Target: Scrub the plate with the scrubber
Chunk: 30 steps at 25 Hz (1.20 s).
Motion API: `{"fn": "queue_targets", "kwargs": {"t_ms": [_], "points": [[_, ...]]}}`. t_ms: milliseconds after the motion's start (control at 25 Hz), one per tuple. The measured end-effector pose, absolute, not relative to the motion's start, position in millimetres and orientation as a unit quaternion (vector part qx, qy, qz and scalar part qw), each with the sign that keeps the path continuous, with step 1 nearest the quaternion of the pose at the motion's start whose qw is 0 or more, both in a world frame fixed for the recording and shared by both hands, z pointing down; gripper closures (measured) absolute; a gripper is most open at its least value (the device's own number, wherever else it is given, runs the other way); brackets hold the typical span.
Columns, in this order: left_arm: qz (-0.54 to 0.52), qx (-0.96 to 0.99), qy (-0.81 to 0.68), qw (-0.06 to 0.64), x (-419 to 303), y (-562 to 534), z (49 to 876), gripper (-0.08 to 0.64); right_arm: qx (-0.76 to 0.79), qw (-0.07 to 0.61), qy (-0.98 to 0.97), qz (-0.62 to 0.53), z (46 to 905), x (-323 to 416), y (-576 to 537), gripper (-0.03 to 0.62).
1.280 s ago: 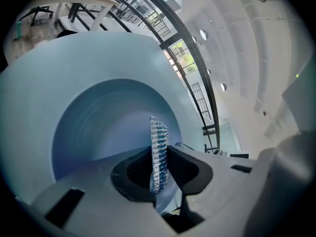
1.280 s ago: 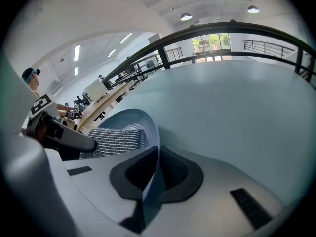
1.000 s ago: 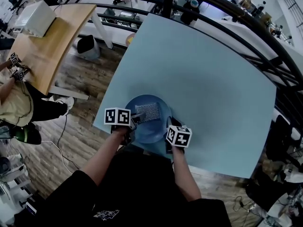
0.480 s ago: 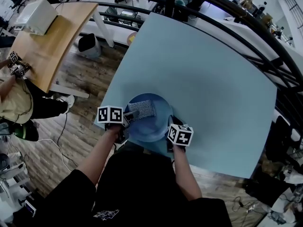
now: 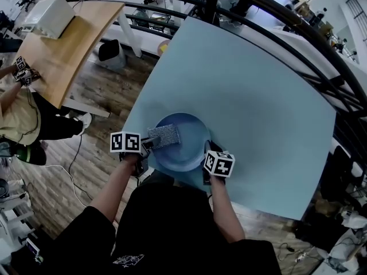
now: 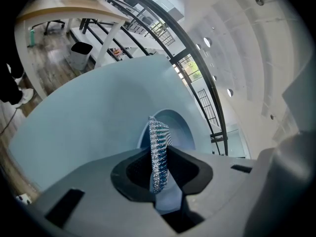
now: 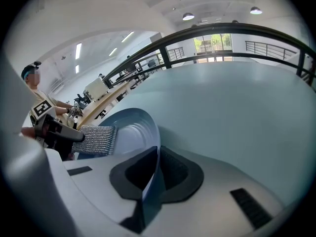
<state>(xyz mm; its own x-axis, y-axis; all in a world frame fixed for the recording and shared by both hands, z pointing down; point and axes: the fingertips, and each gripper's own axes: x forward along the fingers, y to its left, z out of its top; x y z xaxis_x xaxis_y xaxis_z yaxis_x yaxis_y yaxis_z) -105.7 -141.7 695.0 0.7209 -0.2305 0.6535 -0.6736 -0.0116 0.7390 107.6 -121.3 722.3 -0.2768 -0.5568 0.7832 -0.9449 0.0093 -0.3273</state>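
A blue plate [image 5: 186,145] lies on the light blue table [image 5: 246,90] near its front edge. My left gripper [image 5: 146,145] is shut on a silver mesh scrubber [image 5: 164,135] that lies flat over the plate's left part. In the left gripper view the scrubber [image 6: 159,152] stands edge-on between the jaws, with the plate [image 6: 177,130] beyond it. My right gripper [image 5: 207,153] is shut on the plate's right rim. In the right gripper view the plate rim [image 7: 150,179] runs between the jaws, and the scrubber [image 7: 96,139] rests on the plate [image 7: 131,132] to the left.
The table's front and left edges lie close to the plate. A dark railing [image 5: 275,22] curves round the far side. A wooden desk [image 5: 63,50] and a seated person [image 5: 23,113] are off to the left on the wooden floor [image 5: 97,96].
My left gripper has drawn the scrubber leftward across the plate, from near its middle to its left part. The right gripper and the plate have stayed where they were.
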Motion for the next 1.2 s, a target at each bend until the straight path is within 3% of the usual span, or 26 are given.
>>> {"fn": "queue_targets", "kwargs": {"t_ms": [520,1200], "points": [[0.195,0.683,-0.311,0.632,-122.9,-107.1,692.7,0.476,0.548,0.231,-0.681,0.428,720.7,105.3,-121.0,0.571],[0.197,0.689,-0.289,0.635,-70.5,-88.9,696.4,0.476,0.543,0.235,-0.685,0.426,721.1,104.5,-120.5,0.571]]}}
